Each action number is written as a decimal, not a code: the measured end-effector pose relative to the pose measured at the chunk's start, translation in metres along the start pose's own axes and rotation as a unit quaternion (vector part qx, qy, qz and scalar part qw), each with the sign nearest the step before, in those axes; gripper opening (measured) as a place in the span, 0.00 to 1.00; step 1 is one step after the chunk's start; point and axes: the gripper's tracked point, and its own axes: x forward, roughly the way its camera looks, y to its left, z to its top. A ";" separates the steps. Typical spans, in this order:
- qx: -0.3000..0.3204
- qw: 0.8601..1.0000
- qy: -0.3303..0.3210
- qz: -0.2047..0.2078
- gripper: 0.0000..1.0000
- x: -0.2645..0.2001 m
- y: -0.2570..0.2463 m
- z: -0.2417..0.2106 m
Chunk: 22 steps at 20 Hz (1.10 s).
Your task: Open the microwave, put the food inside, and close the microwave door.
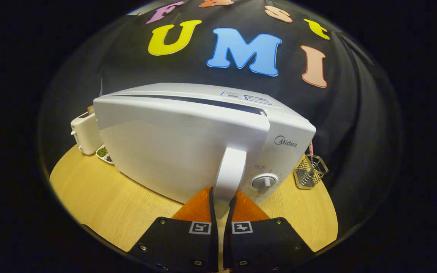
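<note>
Black cloth hangs behind a round wooden table (pixel 101 193), and on the table a white microwave (pixel 203 144) stands just ahead of the gripper (pixel 222 204). Its door (pixel 173 151) is swung a little way out from the body, a dark gap showing along the top edge, so the opening step looks to be in hand rather than done. The gripper's two fingers are drawn in on the door's vertical handle (pixel 230 174), one pressing on each side of its lower end, so the claw is clamped on it.

Judging by the narrow gap, the next move calls for a steady pull along the door's arc, hinge side to the left, keeping the fingers square on the handle so they do not slide off its smooth lower end. Pulling straight back instead of round could drag the whole oven across the table.

Beside the handle, on the control panel, sits a round timer dial (pixel 264 184). To the right of the microwave stands a small wire basket (pixel 311 172); what it holds cannot be made out, though something pink-striped rises just behind it. To the left, a white toaster (pixel 85 132) has something brownish showing in its slot, likely bread. Between toaster and microwave lies a shallow dish (pixel 104 153) with green and dark contents, possibly the food for the task; that is a guess.
</note>
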 end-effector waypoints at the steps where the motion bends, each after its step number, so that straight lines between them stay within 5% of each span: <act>1: 0.009 1.000 0.003 0.001 0.05 -0.005 0.003 -0.003; 9: 0.027 0.998 0.041 0.049 0.07 -0.058 0.041 -0.031; 22: -0.006 0.989 0.046 0.138 0.34 -0.130 0.128 -0.057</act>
